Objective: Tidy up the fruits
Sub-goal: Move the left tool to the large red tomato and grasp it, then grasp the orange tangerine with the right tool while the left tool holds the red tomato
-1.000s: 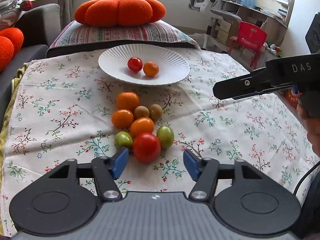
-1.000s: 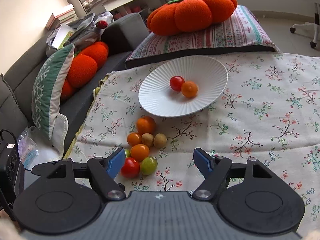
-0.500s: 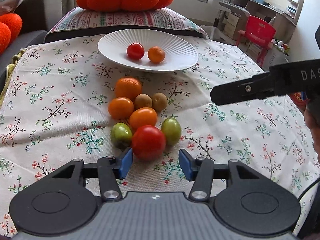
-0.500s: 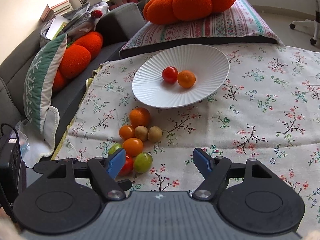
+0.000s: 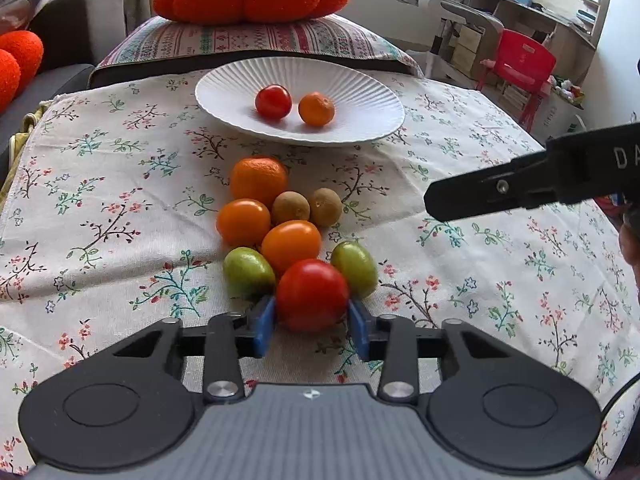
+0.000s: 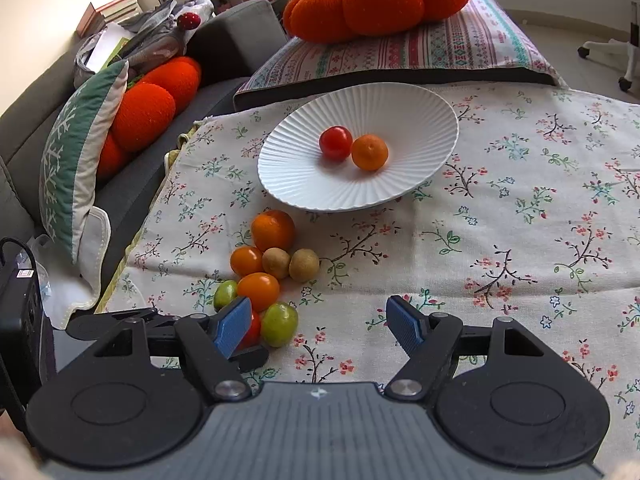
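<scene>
A flowered table [image 5: 120, 184] carries a white plate [image 5: 360, 92] beyond a fruit cluster. The left hand-held gripper [image 5: 312, 322] has its blue pads against both sides of the nearest red tomato [image 5: 312, 294]. The right hand-held gripper [image 6: 320, 320] hangs spread wide, empty.

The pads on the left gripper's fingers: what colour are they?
Blue pads, on a black gripper; the left wrist view shows them best.
</scene>
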